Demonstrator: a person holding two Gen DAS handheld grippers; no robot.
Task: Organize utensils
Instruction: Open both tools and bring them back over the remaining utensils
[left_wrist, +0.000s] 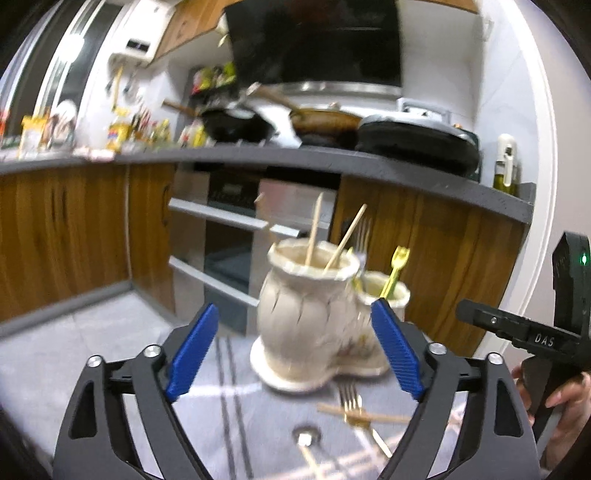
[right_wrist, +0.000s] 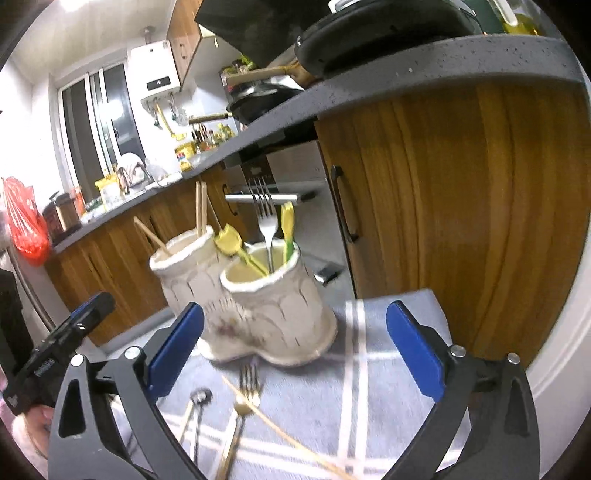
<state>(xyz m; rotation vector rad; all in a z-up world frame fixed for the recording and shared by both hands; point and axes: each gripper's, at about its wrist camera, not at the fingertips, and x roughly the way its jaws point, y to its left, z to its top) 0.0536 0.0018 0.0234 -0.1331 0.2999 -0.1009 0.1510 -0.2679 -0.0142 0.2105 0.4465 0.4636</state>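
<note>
While the cream ceramic utensil holder (right_wrist: 255, 310) already carries wooden chopsticks (right_wrist: 201, 208) in its taller pot and a steel fork (right_wrist: 266, 218) with yellow-green plastic pieces in the shorter one, the loose pieces lie on the grey checked cloth (right_wrist: 354, 398) of the worktop, just in front of the holder's base. A gold fork (right_wrist: 245, 391) lies there with its tines toward the holder and its handle running back toward the cameras, so its long axis runs roughly along the line each tool points. A loose chopstick (right_wrist: 280, 432) lies diagonally across it, touching it near the neck, and a small spoon (right_wrist: 199, 398) sits just beside them.

Both tools are spread wide with nothing between the blue pads. The right hand-held gripper (right_wrist: 295, 339) has the fork low and a little left of its centre line; the left hand-held gripper (left_wrist: 293, 347) has it low and to the right, near its right finger. Neither looks clearly nearer. A grasp on the fork would likely need the jaws to close across its handle, and the crossing chopstick may be dragged along.
</note>
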